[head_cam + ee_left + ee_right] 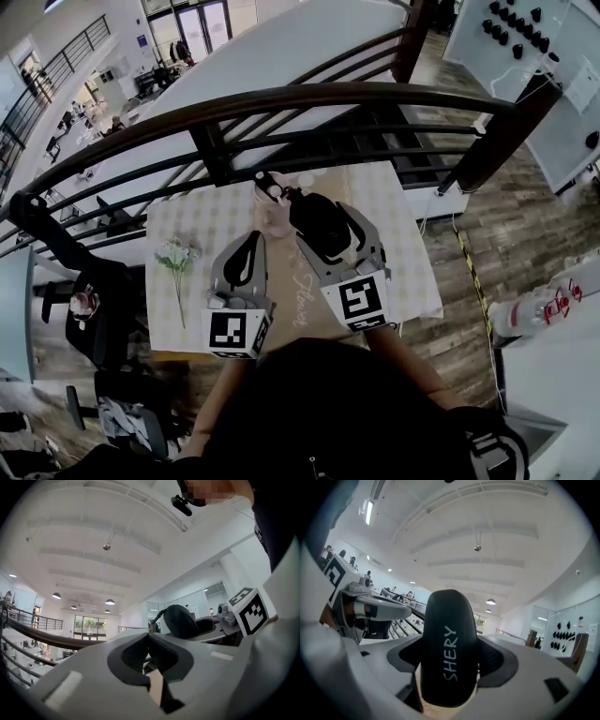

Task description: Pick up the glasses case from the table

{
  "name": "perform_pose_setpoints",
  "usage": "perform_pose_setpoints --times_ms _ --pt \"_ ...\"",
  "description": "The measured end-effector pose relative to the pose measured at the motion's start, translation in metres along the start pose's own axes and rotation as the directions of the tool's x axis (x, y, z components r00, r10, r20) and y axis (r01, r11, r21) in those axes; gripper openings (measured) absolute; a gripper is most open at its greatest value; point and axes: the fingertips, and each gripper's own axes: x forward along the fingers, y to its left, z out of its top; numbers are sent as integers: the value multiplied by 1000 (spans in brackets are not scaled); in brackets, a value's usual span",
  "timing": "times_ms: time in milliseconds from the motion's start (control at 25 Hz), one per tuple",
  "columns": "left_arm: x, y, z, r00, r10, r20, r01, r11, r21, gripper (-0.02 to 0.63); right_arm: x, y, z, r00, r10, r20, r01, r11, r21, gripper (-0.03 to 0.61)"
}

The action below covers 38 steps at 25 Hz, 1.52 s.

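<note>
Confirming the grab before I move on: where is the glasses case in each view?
Head view: case at centre, held in the right gripper.
Left gripper view: right of centre, beyond this gripper's own jaws.
Right gripper view: dead centre, clamped between the jaws.
Shared landmark: the dark railing, top in the head view, left in both gripper views.

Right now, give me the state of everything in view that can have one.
glasses case: closed, clamped between jaws.
right gripper: shut on the glasses case.
left gripper: jaws together, nothing between them.
flower sprig: lying flat on the table.
</note>
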Motion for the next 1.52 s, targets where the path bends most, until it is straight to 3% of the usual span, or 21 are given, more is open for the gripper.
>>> perform_pose_setpoints --times_ms 320,600,920,1520 --pt "0 -11 9 999 28 18 -29 999 29 11 -13 -17 8 992 -45 116 29 991 131 347" --pt "0 -13 17 999 50 22 -51 997 59 11 -24 -35 20 971 -143 194 95 966 239 347" --pt "1 -13 16 998 70 -1 -70 996 58 11 -36 -46 24 951 -209 227 151 957 246 347" --pt "0 -13 13 997 82 -14 -81 995 53 11 -36 -48 18 953 -213 216 159 957 243 347"
